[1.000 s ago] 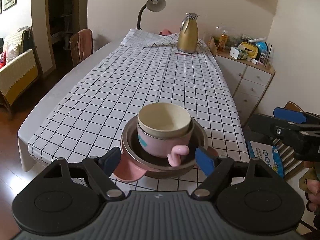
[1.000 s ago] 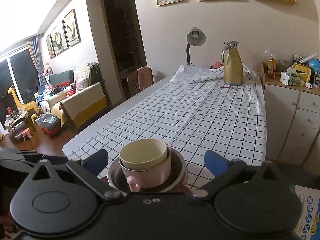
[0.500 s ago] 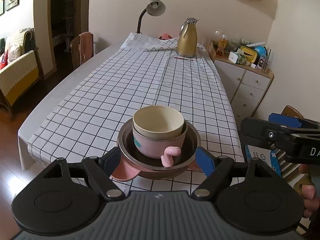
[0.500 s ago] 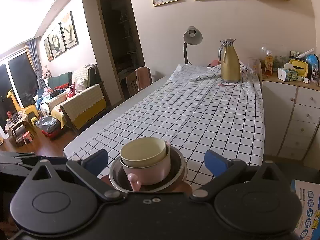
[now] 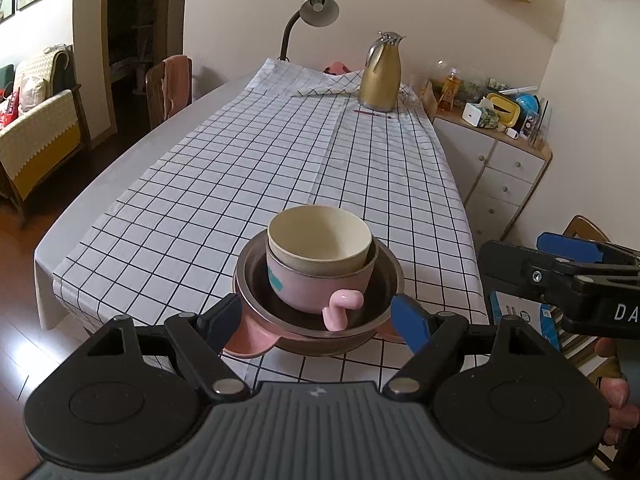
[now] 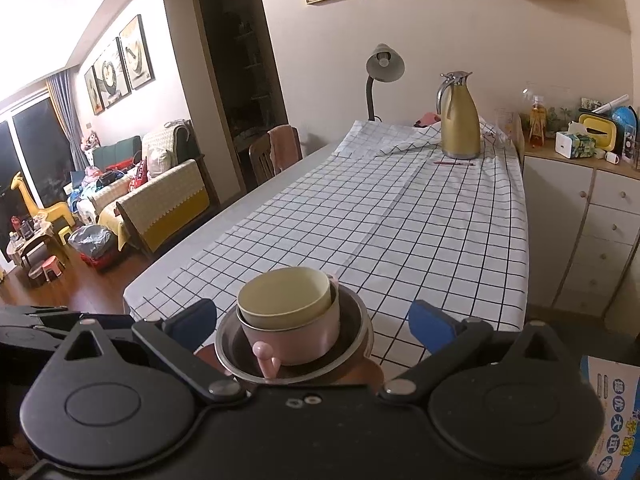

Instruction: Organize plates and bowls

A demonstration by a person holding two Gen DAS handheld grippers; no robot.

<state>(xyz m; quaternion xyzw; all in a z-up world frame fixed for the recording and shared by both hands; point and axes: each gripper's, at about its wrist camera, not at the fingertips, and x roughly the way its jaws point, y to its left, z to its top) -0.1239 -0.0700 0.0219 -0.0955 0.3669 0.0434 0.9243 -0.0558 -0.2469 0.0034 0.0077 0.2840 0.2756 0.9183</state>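
A nested stack stands at the near edge of the checked tablecloth (image 5: 248, 168): a cream bowl (image 5: 318, 240) sits inside a pink handled cup (image 5: 316, 286), which sits in a brown bowl (image 5: 384, 296) on a pink plate (image 5: 252, 342). The stack also shows in the right wrist view, with the cream bowl (image 6: 286, 298) on top. My left gripper (image 5: 318, 318) is open and empty, its fingers on either side of the stack's near rim. My right gripper (image 6: 314, 322) is open and empty, just short of the stack. It appears from the side in the left wrist view (image 5: 560, 276).
A gold thermos jug (image 5: 380, 74) and a desk lamp (image 5: 316, 12) stand at the table's far end. A white drawer cabinet (image 5: 500, 176) with clutter is on the right. A chair (image 5: 168, 88) stands at the table's left side.
Both grippers have drawn back and up a little from the stack, which now looks slightly smaller and lower in view. The stack has not moved.
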